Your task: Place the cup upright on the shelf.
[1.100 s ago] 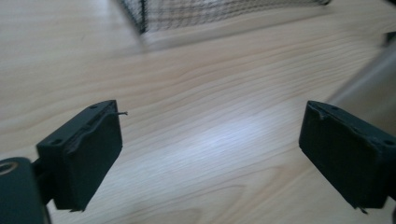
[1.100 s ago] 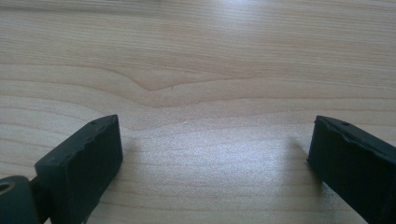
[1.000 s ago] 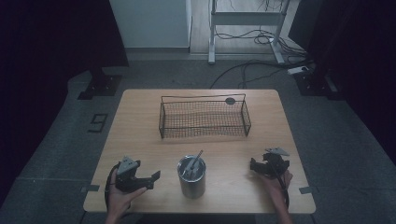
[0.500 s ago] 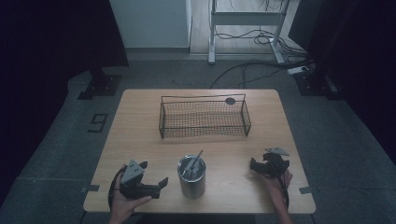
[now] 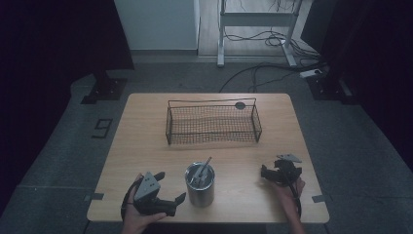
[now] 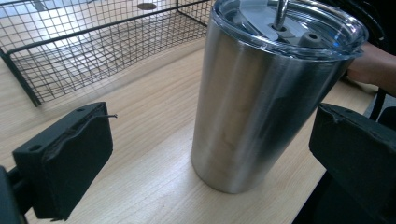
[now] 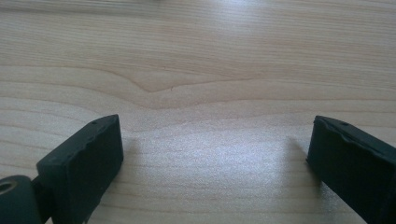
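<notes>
A stainless steel tumbler (image 5: 200,184) with a clear lid and a metal straw stands near the table's front edge. In the left gripper view the tumbler (image 6: 261,93) rises close ahead, a little right of centre between the two black jaws. My left gripper (image 5: 170,189) is open just left of the tumbler, its jaws spread wide and apart from the steel wall. My right gripper (image 5: 264,172) rests low over the wood at the front right, open with nothing between its jaws. The right gripper (image 7: 215,154) looks down on bare wood grain.
A black wire basket (image 5: 213,123) stands at the middle back of the wooden table (image 5: 146,141), with a dark round disc (image 5: 240,105) by its far right corner. The basket (image 6: 93,51) lies just beyond the tumbler. Cables and a stand's legs lie on the floor behind.
My left gripper has moved right toward the tumbler and turned so its jaws face it. The right gripper has stayed put.
</notes>
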`<state>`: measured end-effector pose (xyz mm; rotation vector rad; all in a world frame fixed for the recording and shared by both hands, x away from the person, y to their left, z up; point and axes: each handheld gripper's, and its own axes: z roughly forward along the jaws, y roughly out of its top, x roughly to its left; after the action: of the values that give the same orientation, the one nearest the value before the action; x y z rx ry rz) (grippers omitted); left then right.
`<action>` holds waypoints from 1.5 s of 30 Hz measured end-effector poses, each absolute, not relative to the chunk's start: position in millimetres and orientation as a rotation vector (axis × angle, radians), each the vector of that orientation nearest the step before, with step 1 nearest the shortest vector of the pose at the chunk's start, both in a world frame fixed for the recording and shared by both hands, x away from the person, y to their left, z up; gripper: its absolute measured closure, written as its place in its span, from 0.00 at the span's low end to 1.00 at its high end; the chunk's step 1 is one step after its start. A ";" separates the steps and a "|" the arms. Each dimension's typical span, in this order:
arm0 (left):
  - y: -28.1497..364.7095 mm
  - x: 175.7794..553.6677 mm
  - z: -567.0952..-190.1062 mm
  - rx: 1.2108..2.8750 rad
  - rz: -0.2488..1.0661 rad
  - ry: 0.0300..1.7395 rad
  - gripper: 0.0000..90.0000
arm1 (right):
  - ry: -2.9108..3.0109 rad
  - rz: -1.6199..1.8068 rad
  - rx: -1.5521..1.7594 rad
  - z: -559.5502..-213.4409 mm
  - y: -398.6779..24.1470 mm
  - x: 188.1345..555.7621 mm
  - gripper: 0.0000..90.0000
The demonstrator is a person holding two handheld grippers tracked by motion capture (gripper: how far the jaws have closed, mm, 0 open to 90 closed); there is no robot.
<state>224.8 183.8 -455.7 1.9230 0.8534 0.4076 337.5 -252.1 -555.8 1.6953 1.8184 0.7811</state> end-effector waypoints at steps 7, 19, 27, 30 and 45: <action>175.3 223.7 -458.4 1.937 0.385 0.831 0.00 | 1.817 0.781 1.695 -555.8 -252.1 337.5 0.04; 156.6 223.9 -462.3 1.969 0.365 0.787 0.00 | 1.816 0.780 1.691 -555.8 -252.6 337.3 0.04; 145.5 228.9 -464.4 1.971 0.334 0.774 0.00 | 1.814 0.780 1.691 -555.8 -252.6 337.2 0.05; 141.3 230.5 -464.0 1.974 0.326 0.766 0.00 | 1.813 0.778 1.692 -555.8 -252.6 337.1 0.05; 113.9 254.9 -468.3 1.989 0.321 0.780 0.00 | 1.801 0.774 1.697 -555.7 -252.3 336.2 0.05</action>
<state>254.9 113.9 -468.3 1.9887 0.7801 0.3205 336.2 -252.3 -555.7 1.6969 1.8007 0.7740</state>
